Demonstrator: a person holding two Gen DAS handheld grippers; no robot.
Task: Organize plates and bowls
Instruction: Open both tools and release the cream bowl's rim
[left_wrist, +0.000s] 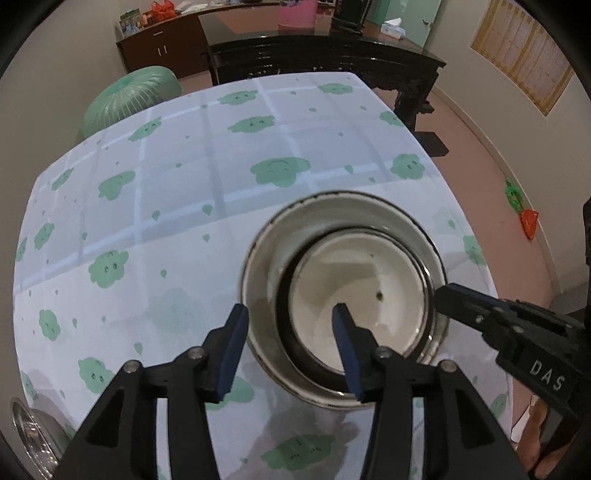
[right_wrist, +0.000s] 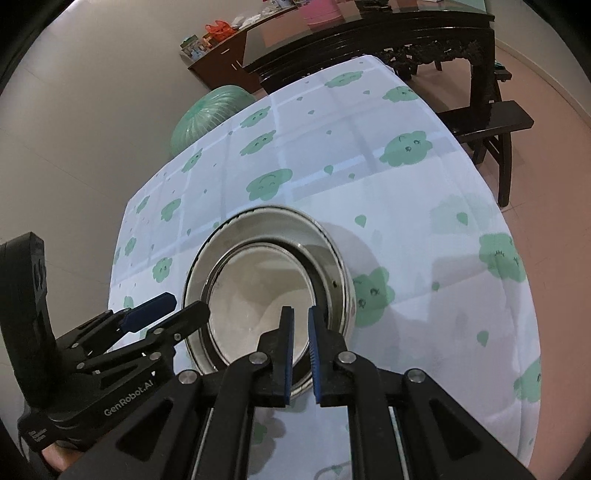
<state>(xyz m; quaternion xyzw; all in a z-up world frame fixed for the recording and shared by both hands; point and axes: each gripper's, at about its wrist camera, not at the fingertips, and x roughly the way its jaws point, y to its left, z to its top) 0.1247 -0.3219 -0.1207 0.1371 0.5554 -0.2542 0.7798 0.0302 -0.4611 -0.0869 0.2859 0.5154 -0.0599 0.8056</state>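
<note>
The left gripper (left_wrist: 290, 347) is spread wide, its blue-padded fingers (left_wrist: 232, 354) well apart and angled downward; the right gripper (right_wrist: 301, 347) comes in from the opposite side, its fingers (right_wrist: 287, 354) drawn near together with a narrow gap between.

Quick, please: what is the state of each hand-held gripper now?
Left hand-held gripper: open, its fingers astride the near rim of the outer bowl, holding nothing.
Right hand-held gripper: nearly closed around the rim of the inner bowl; contact cannot be told.
</note>
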